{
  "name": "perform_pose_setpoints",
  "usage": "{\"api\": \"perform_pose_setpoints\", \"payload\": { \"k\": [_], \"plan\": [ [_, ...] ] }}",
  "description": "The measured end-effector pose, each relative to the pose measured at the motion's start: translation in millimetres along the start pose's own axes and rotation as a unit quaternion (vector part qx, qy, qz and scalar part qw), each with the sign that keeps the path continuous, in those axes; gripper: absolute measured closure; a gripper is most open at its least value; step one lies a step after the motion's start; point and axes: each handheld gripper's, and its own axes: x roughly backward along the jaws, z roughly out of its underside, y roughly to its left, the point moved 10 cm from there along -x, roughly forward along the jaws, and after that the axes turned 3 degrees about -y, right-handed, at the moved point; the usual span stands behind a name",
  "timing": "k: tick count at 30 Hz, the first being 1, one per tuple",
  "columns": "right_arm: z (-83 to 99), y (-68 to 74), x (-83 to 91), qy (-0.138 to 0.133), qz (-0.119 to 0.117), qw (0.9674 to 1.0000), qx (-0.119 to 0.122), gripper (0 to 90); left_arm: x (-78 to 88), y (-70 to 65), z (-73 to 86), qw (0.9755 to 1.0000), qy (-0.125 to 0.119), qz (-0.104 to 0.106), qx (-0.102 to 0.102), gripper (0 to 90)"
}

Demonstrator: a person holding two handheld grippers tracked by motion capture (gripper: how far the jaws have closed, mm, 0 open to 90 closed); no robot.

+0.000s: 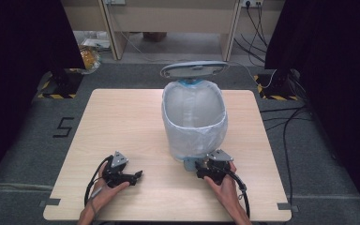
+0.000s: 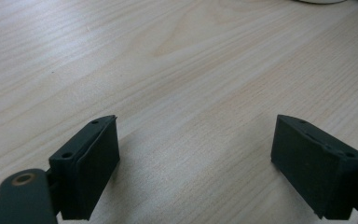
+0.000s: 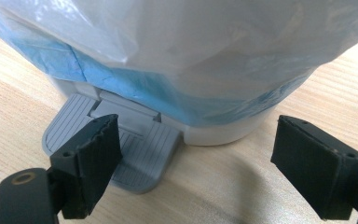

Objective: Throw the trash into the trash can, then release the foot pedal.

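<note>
A white pedal bin (image 1: 194,119) stands mid-table, lined with a translucent white bag over a blue one (image 3: 135,86). Its grey lid (image 1: 194,70) is tipped up at the back. The grey ribbed pedal (image 3: 140,154) sticks out at the bin's near foot (image 1: 190,164). My right gripper (image 1: 205,165) is at that foot, open (image 3: 196,154); one jaw lies over the pedal, the other is off to its side with nothing between them. My left gripper (image 1: 138,176) rests on the table to the left, open (image 2: 196,154) over bare wood.
The light wooden table (image 1: 122,122) has free room left of the bin and along the front edge. Black curtains flank the scene, with cables on the floor (image 1: 286,117) at the right and desk legs behind.
</note>
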Motion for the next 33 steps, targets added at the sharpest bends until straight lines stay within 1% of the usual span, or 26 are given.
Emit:
{"api": "perform_pose_setpoints", "payload": {
  "k": [6,9,13,16,29,33],
  "plan": [
    [0.0,0.2,0.0,0.0,-0.001,1.0,-0.002,15.4,0.0,0.3,0.0,1.0,0.0,-0.001,0.001,14.4],
    [0.0,0.0,0.1,0.0,0.001,1.0,0.001,15.5,0.0,0.5,-0.1,1.0,-0.001,-0.002,0.003,14.3],
    [-0.1,-0.2,-0.3,0.0,-0.003,1.0,-0.002,15.5,0.0,1.1,-0.2,1.0,0.001,-0.004,0.006,14.5],
    [-0.3,-0.2,-0.1,-0.002,0.002,1.0,0.003,15.5,-0.2,1.4,-0.3,1.0,0.001,-0.003,0.005,14.6],
    [-0.5,0.6,0.5,-0.004,0.007,0.9999,0.007,15.5,-0.2,1.5,-0.5,1.0,0.0,-0.006,0.005,14.8],
    [-0.4,0.5,0.4,-0.002,0.002,1.0,0.003,15.5,-0.2,1.5,-0.5,1.0,0.0,-0.005,0.005,14.8]
  ]
}}
